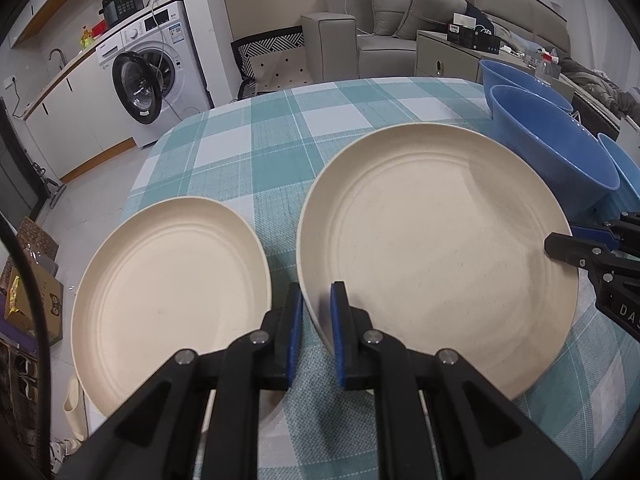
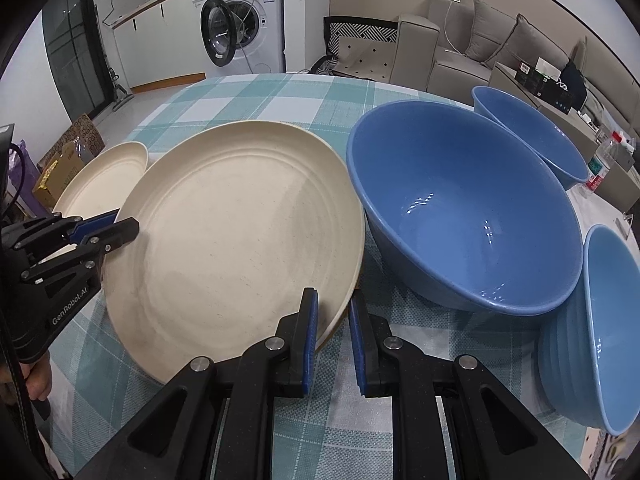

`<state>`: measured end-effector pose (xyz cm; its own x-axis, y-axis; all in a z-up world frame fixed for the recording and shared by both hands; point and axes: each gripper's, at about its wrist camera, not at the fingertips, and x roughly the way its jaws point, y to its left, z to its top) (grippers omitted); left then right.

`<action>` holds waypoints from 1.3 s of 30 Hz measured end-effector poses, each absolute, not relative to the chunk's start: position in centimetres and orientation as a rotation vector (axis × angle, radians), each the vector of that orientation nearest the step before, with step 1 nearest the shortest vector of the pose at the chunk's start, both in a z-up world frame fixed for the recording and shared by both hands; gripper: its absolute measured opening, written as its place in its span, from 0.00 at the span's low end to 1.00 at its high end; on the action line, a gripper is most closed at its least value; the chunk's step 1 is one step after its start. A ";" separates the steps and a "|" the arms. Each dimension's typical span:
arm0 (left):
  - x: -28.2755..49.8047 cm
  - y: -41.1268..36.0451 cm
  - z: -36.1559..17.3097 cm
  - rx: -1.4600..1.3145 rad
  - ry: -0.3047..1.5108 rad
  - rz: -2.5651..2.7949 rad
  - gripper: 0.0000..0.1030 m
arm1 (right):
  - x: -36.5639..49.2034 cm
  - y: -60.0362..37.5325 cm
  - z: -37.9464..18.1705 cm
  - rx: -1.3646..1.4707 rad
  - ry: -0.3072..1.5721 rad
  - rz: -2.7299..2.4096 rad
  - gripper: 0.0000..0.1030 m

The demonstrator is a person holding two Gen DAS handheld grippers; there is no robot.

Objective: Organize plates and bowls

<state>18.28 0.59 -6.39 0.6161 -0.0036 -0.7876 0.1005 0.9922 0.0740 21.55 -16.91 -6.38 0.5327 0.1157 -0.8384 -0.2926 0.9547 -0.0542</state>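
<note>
covering table, teal checked cloth (image 1: 256,152), washing machine (image 1: 152,68), sofa (image 1: 400,20) behind

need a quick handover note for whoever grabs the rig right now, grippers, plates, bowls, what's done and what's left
Left gripper: shut on the near-left rim of the big cream plate.
Right gripper: shut on that plate's opposite rim, so both hold it, tilted over the checked tablecloth.
Second cream plate: flat at the table's left edge, untouched.
Blue bowls: large one beside the held plate, one behind, one at right.
Done: nothing stacked yet.
Left: probably stack the plates, then nest the bowls.
</note>
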 end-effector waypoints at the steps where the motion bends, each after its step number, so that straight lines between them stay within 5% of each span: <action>1: 18.3 0.5 -6.4 0.118 0.906 -0.059 0.10 | 21.6 -16.9 -6.5 -0.200 0.980 0.243 0.15; 10: 18.6 0.1 -6.8 0.149 0.912 -0.051 0.13 | 21.5 -16.3 -6.9 -0.252 0.970 0.224 0.15; 24: 17.8 0.3 -6.4 0.101 0.921 -0.119 0.47 | 21.4 -17.2 -6.9 -0.218 0.991 0.277 0.23; 32: 15.6 2.5 -4.5 0.026 0.869 -0.114 0.49 | 19.8 -17.3 -4.3 -0.163 0.927 0.365 0.51; 36: 14.6 4.0 -3.5 -0.010 0.839 -0.088 0.53 | 19.0 -17.1 -2.4 -0.108 0.867 0.401 0.82; 39: 13.9 4.8 -2.7 -0.031 0.810 -0.061 0.75 | 18.7 -16.9 -0.9 -0.088 0.827 0.410 0.89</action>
<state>13.86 4.85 -2.66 0.6878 -0.0665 -0.7228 0.0428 0.9978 -0.0511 18.68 -16.90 -0.90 0.6037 0.3201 -0.7301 -0.3878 0.9181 0.0818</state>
